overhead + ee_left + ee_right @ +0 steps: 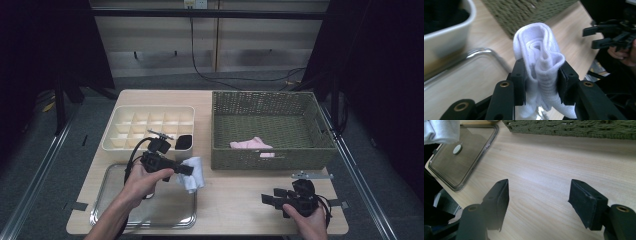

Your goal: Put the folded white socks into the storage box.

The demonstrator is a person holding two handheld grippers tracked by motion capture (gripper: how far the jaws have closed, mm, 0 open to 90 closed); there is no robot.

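Note:
A rolled white sock [541,57] is pinched between the pads of my left gripper [541,83], which is shut on it. In the high view that gripper [186,170] holds the white sock [193,174] just above the right edge of the metal tray [120,212], near the front of the cream divider box [150,127]. My right gripper [268,197] rests low at the table's front right; its jaws stand wide apart over bare wood with nothing between them, as the right gripper view [539,202] shows.
A green woven basket [272,157] at the back right holds a pink cloth [251,144]. A black item [184,142] fills the divider box's front right cell. A small round disc [457,149] lies in the tray.

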